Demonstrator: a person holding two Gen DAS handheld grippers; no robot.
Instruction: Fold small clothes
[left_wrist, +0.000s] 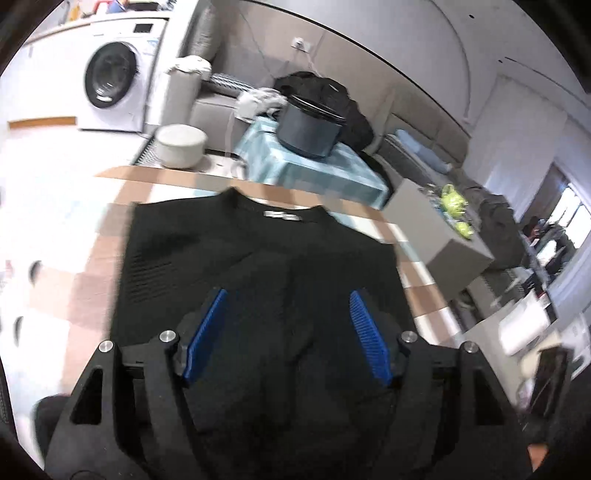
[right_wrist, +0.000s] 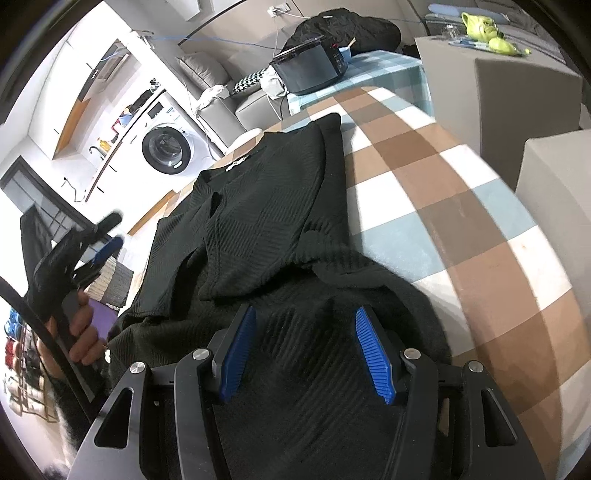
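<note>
Left claw (left_wrist: 286, 295): blue pads (left_wrist: 205, 336) spread wide, nothing pinched; black knit top (left_wrist: 258, 243) lying under & ahead of it on the checked tabletop (left_wrist: 96, 291). Left view motion-blurred, so fabric texture and cloth edges smeared; can't tell if pad tips touch the knit. Neck label (left_wrist: 283, 215) just readable as a white strip at far collar, text not legible. Near hem cut off behind claw body.

Right claw (right_wrist: 304, 317): pads (right_wrist: 373, 354) also apart, gap between them filled w/ dark ribbed fabric seen below; no fold caught between pads as far as visible. Black knit top (right_wrist: 266, 206) stretching from under the claw out toward far-left, one side flap folded over the body, a sleeve bunched just ahead-right of the claw. Lower part of garment hidden under claw frame.

Left of right claw, off the tabletop edge (right_wrist: 436, 206): hand (right_wrist: 79, 332) gripping the other tool's handle, partly cut by a dark bar; left claw (right_wrist: 110, 232) there raised, blurred.

Beyond the top: dark cooker (right_wrist: 310, 74) on a pale blue cloth, washing machine (right_wrist: 168, 147) farther off, both distorted by the lens.
</note>
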